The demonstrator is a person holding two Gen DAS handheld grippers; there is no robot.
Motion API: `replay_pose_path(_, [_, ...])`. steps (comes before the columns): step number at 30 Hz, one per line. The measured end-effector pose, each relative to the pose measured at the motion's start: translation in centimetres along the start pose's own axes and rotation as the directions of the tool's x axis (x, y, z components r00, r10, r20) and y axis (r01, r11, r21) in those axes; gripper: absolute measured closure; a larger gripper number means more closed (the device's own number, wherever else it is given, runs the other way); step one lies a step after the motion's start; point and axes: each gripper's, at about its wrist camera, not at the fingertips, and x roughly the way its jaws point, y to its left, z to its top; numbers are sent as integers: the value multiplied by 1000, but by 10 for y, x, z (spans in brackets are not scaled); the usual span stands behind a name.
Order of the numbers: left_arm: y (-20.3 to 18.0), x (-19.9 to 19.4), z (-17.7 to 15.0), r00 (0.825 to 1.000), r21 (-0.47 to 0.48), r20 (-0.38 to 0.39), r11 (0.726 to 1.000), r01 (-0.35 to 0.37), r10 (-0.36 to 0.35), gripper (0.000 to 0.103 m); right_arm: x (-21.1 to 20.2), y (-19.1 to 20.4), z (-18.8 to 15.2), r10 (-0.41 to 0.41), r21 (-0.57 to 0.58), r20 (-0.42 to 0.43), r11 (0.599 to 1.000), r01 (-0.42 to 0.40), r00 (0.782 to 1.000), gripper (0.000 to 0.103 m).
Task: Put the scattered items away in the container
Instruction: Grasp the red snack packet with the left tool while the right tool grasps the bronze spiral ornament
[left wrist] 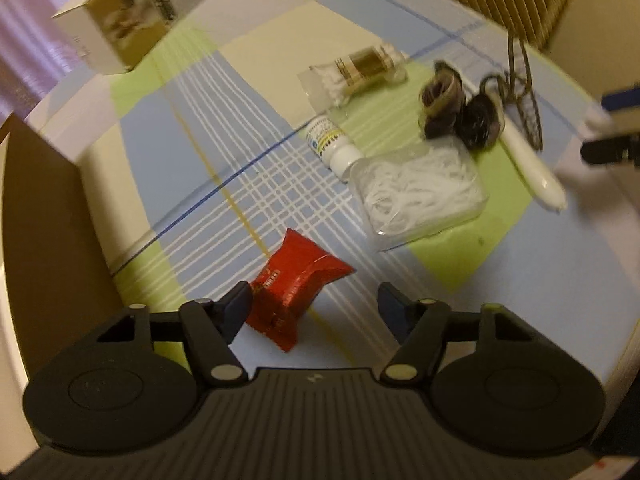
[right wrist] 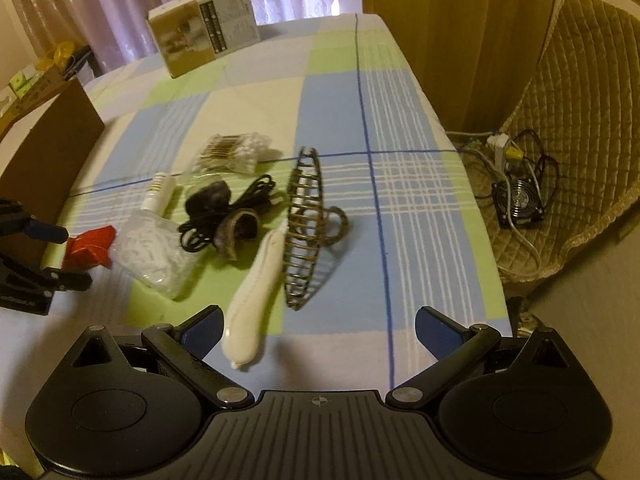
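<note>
Left gripper (left wrist: 312, 308) fingers spread — red packet (left wrist: 294, 286) between them, beside the left one; right gripper (right wrist: 318, 326) released.

Both the left gripper (left wrist: 312, 308) and the right gripper (right wrist: 318, 326) are black: ribbed body, round side housings, silver pivot screws, blue pads (right wrist: 202, 330) on the fingertips, a small compass-like mark.
</note>
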Motion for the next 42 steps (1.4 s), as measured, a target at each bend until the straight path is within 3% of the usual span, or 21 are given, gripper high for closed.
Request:
replay_pose_path(4, [9,15,5,999,24,-36,999,23,-22,56,5,-5,2,-1,5,-12,1000,1,1000,3])
replay_pose_path(5, [11,19,6,998,25,-47,999,34,-32,65,6,-6,2,-2,5,-15,1000,2,1000,3])
replay_pose_path(8, [17,21,6,996,-37,-63,997,65,-68,75,8,-7,2,-4,3,-21,1000,4,1000,3])
replay_pose_path(15, [27,18,-4,994,-271,-60,960,72,-92,76,9,-8,5,2,-4,-5,1000,-2,1000,3])
replay_pose_path(19, [33,19,-3,998,-347,-49,938,12,-31,76,10,0,10,0,-41,31,999,2,1000,4])
replay_pose_path(21, [39,19,-2,999,-406,-48,914,-18,-2,78,13,5,13,-9,-60,54,998,12,998,18])
replay_pose_path(25, [46,20,-1,996,-499,-58,863,-86,65,78,24,11,19,-32,-67,80,997,38,996,33])
replay_pose_path(27, [47,21,0,995,-518,-59,850,-94,74,78,30,14,22,-42,-71,90,996,49,995,46])
replay_pose_path(34, [44,20,0,996,-515,-54,852,-90,73,78,52,22,32,-93,-88,92,991,101,991,62])
replay_pose_path(37, [42,18,-2,996,-512,-47,854,-87,73,77,59,22,32,-97,-96,92,990,105,991,78])
replay_pose_path(42, [39,18,-4,997,-503,-34,860,-83,76,71,58,15,30,-95,-97,89,990,104,991,78])
